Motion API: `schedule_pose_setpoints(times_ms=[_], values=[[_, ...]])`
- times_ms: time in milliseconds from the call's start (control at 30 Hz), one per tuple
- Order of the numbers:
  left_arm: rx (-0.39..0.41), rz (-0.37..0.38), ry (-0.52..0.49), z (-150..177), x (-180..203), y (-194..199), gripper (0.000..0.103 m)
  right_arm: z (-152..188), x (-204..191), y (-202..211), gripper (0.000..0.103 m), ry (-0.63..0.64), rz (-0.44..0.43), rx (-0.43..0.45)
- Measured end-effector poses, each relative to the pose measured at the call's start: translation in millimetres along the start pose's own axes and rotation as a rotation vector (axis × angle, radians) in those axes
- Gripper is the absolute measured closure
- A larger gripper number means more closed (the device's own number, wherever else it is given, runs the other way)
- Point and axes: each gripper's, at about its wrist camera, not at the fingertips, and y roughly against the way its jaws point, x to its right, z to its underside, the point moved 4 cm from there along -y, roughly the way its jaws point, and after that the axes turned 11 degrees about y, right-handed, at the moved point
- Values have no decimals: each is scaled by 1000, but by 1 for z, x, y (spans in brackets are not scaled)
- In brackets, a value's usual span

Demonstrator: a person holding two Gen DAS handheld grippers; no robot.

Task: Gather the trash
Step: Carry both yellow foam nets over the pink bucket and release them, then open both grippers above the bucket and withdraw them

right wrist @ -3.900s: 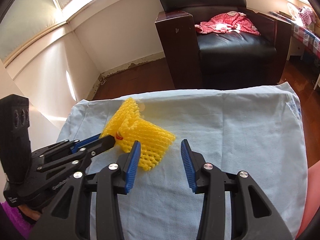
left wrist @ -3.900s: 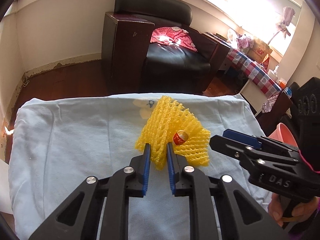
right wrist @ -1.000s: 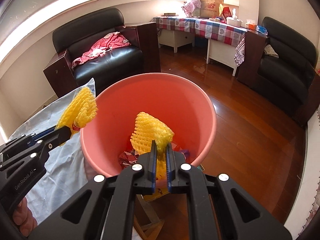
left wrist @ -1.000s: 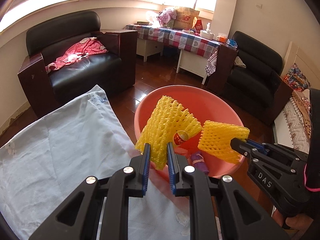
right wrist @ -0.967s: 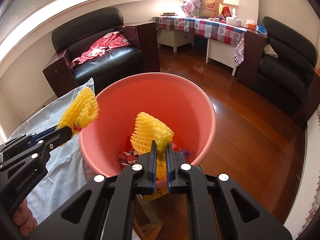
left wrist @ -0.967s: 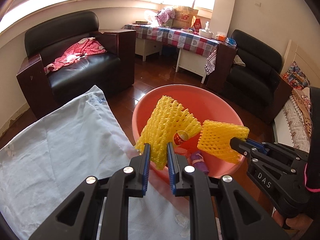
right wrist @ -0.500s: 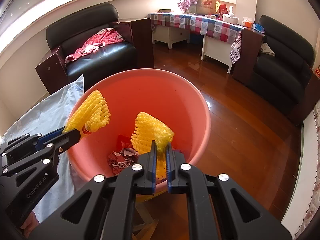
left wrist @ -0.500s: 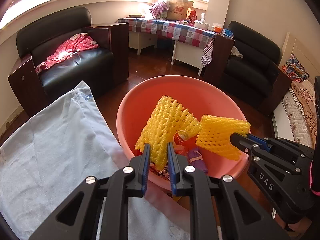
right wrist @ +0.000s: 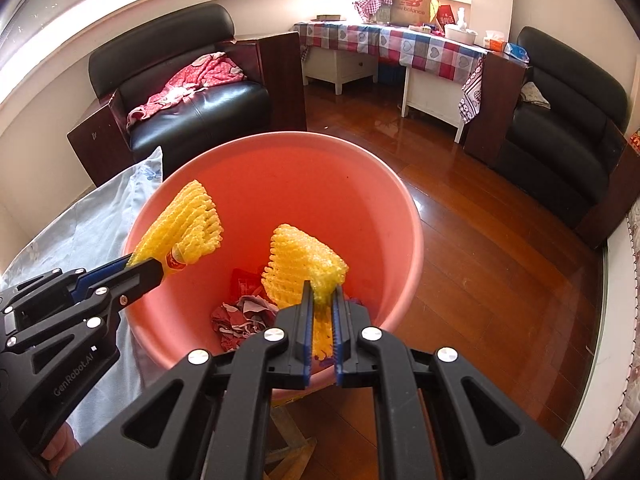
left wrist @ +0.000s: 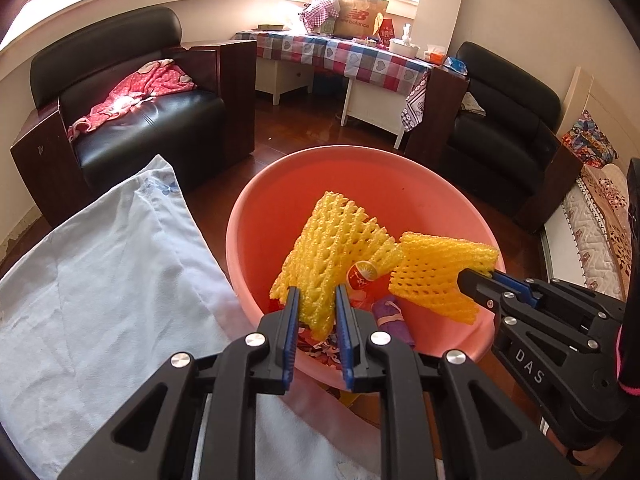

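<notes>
Left tongs (left wrist: 316,312) pinch one yellow foam net (left wrist: 336,236), right tongs (right wrist: 320,304) another (right wrist: 298,266), both over the pink bin (right wrist: 414,216). Crumpled scraps (right wrist: 240,318) below are partly hidden, unidentifiable.

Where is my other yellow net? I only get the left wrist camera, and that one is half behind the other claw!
Observer: From the right wrist view, the right gripper is shut on its own yellow foam net, held over the inside of the pink basin.
Child: Is anything under it in there?
Observer: Yes, a crumpled red-and-grey scrap lies on the bottom, left of that net.
Child: And does my claw show from there?
Observer: It does. The left gripper comes in over the basin's left rim, pinching the labelled foam net above the inside.
Child: What is past the basin on the right?
Observer: Bare wooden floor, with nothing lying on the part in view.
</notes>
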Motion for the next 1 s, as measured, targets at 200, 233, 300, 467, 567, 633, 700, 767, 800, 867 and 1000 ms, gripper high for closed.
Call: schedule_pose_setpoints(times_ms=[200,233,300,467,567,633,700,767,800,867,1000], values=[[-17,32,34,-2,-8,-6,86,2,-1,-6,95,-4,2,-9],[-19,36,38,-3,-9,-7,86,2,-1,-7,95,-5,0,-10],[-20,38,42,-3,-10,-8,86,2,-1,-8,95,-5,0,-12],[-16,40,46,-2,-12,-8,83,1,0,-9,95,-24,-10,-12],[-15,43,45,-1,-11,-7,81,2,2,-10,95,-40,-13,-13],[-11,43,44,-1,-10,-6,80,2,4,-10,95,-51,-21,-13],[-10,46,43,0,-10,-5,78,3,5,-10,94,-59,-27,-12],[-8,53,48,0,-9,-4,73,3,6,-9,94,-68,-35,-10],[-7,57,50,0,-9,-3,72,3,7,-9,94,-72,-38,-11],[-4,61,50,-1,-8,0,65,4,7,-8,94,-77,-46,-7],[3,69,54,-1,-6,4,58,3,7,-6,83,-74,-54,2]])
